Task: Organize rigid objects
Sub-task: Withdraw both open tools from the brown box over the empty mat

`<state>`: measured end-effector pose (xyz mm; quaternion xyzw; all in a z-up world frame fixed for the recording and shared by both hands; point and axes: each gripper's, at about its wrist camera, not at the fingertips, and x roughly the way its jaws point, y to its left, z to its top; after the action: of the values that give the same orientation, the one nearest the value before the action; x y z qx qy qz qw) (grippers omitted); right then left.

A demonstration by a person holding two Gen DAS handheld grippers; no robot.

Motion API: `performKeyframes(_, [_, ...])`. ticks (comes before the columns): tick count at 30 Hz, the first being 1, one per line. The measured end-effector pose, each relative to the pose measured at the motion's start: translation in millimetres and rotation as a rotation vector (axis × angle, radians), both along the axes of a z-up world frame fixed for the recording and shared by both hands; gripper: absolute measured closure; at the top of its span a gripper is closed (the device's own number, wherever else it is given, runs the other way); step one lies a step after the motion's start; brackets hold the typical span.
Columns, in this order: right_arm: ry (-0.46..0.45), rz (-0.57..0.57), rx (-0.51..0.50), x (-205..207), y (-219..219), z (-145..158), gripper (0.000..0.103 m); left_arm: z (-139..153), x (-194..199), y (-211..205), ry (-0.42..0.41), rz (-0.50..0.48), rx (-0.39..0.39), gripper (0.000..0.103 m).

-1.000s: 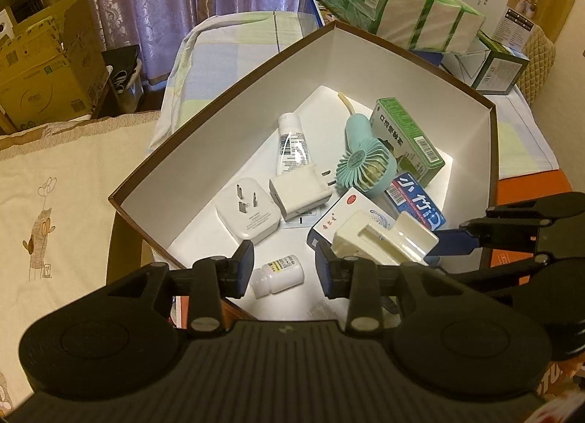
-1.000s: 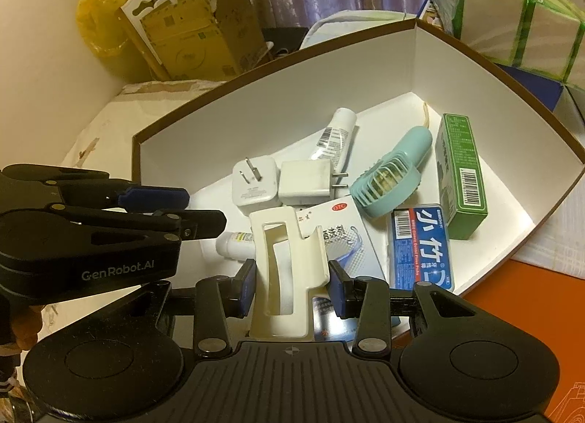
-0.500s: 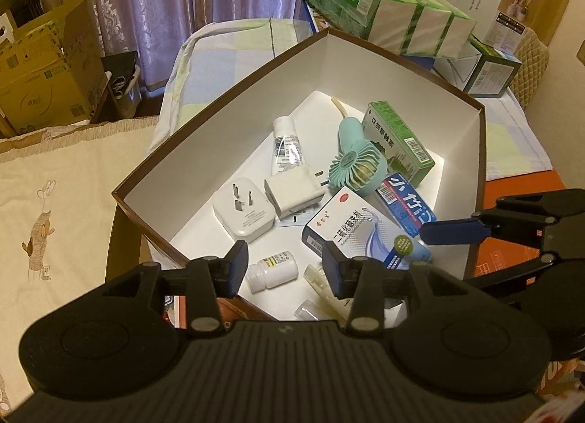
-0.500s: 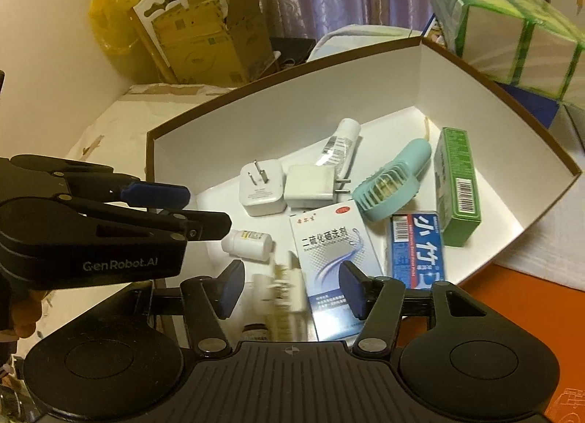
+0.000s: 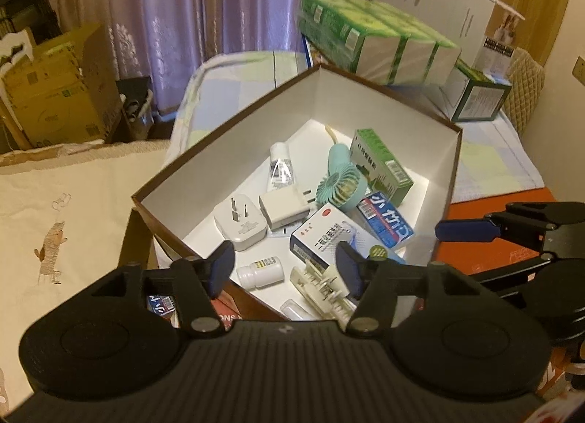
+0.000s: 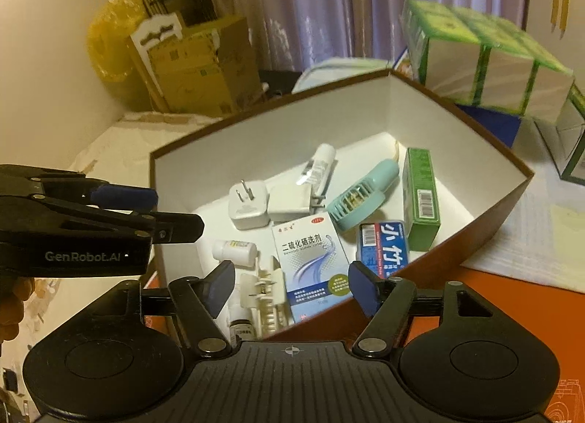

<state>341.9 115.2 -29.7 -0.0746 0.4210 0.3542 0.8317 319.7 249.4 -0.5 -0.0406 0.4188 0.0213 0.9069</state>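
Two grippers hang tilted down over the near corner of the box (image 5: 256, 101), side by side. Left gripper (image 5: 285, 269) has its jaws opening, fingers spread, nothing pinched; right gripper (image 6: 290, 284) likewise, jaws opening and spread, pads clear of everything below. A bit of hand (image 6: 14, 306) shows at the left edge behind the left tool. Down in the box, brown outside and white inside with straight card walls, the cream plastic holder (image 6: 265, 295) lies loose at the near corner, ribbed and slotted, with a small clear vial (image 5: 292, 308) just beside it. Near it sits a white pill bottle (image 5: 261, 271) on its side. Next, a flat blue-and-white carton (image 6: 310, 258), glossy, lying face up, and a blue carton (image 6: 384, 251) to its right. Far right, a green carton (image 6: 422, 196) along the wall, with the teal fan (image 6: 362, 196) leaning against it, round grille showing. Two white plugs, one rounded (image 5: 239, 225) with prongs up, one square (image 5: 283, 205), sit touching in the middle, and a white tube (image 5: 279, 170) lies beyond them. Outside, wrapped green packs (image 5: 376, 42) are stacked at the far corner on a pale cloth.
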Motion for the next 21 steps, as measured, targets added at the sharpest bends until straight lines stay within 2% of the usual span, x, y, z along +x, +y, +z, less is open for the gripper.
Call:
performKeyframes(4, [-0.014,0.003,0.045,-10.6,-21.6,8.9,0.036,10.9,-21.3,-14.0,-0.051,0.04,-0.001,0.037])
performKeyframes(7, [-0.021,0.003,0.058,-20.2,-43.6,14.6,0.036,18.2,-37.4,-28.0,-0.082,0.066,-0.011,0.028])
performKeyframes(21, [-0.007,-0.073,0.085,-62.3,-184.3,27.5,0.034,25.4,-100.0,-155.3,-0.129,0.044,-0.022,0.025])
